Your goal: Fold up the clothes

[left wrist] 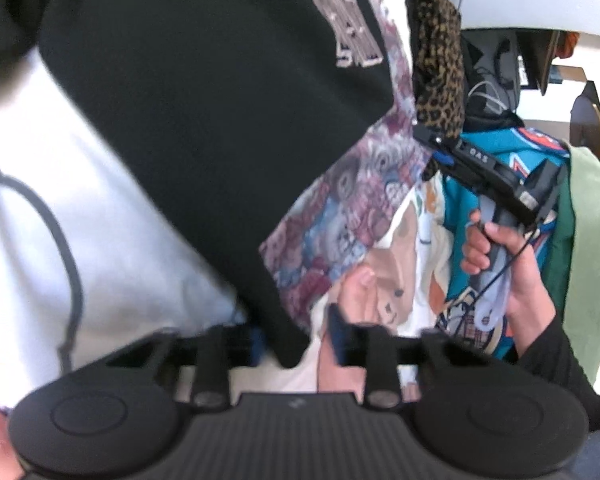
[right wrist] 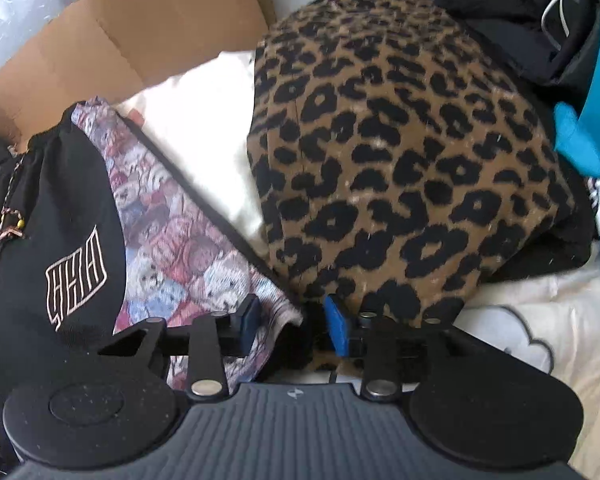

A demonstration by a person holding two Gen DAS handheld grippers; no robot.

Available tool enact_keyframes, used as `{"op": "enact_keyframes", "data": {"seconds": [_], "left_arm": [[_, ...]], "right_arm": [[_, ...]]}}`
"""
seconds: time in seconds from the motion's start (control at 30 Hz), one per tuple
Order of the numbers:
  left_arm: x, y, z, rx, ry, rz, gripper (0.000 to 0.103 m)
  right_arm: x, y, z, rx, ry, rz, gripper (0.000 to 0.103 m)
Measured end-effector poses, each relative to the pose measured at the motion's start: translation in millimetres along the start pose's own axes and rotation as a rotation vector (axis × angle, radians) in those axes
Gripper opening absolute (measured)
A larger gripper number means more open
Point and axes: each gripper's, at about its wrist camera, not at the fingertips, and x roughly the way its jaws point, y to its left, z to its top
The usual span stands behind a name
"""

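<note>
A black garment [left wrist: 204, 120] with a pale outlined logo fills the left wrist view. Its lower corner hangs between the fingers of my left gripper [left wrist: 296, 340], which stand slightly apart and blurred, with a sliver of gap beside the right pad. In the right wrist view the same black garment [right wrist: 60, 216] lies at the left, showing a drawstring waistband. My right gripper [right wrist: 292, 322] is shut on the lower edge of a leopard-print garment [right wrist: 400, 140]. From the left, the right gripper [left wrist: 432, 146] pinches that leopard cloth [left wrist: 438, 60], and a hand [left wrist: 512, 264] holds its handle.
A bear-print cloth [right wrist: 172, 232] lies between the black and leopard garments. A white garment [left wrist: 60, 200] with a grey outline sits at the left, and a cream printed one [left wrist: 400, 272] lies below. Teal [left wrist: 500, 152] and green [left wrist: 592, 240] clothes are piled at the right. A cardboard flap [right wrist: 140, 28] stands behind.
</note>
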Motion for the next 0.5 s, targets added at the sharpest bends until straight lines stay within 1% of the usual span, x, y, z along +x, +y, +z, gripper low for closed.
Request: {"op": "enact_keyframes", "data": {"seconds": [0.03, 0.07, 0.1, 0.2, 0.27, 0.37, 0.43, 0.5], "left_arm": [[0, 0, -1, 0.002, 0.006, 0.008, 0.005], [0, 0, -3, 0.005, 0.011, 0.017, 0.005], [-3, 1, -4, 0.002, 0.007, 0.007, 0.005], [-15, -3, -4, 0.016, 0.004, -0.035, 0.005], [-19, -10, -5, 0.044, 0.009, -0.043, 0.005], [-22, -15, -3, 0.067, 0.021, -0.046, 0.005], [-20, -13, -2, 0.065, 0.031, -0.033, 0.005], [-14, -7, -2, 0.048, 0.045, 0.011, 0.005]], "right_arm": [[-1, -1, 0, 0.009, 0.000, 0.010, 0.013], [-3, -2, 0, 0.019, -0.001, 0.018, 0.011], [-5, -4, 0, 0.032, -0.008, 0.021, 0.010], [-13, -1, 3, 0.021, -0.030, 0.007, 0.008], [-18, 1, 4, 0.009, -0.041, -0.006, 0.008], [-16, 2, 3, 0.001, -0.023, -0.027, 0.007], [-15, 2, 2, -0.005, -0.012, -0.041, 0.007], [-13, 3, 2, -0.012, 0.002, -0.057, 0.008]]}}
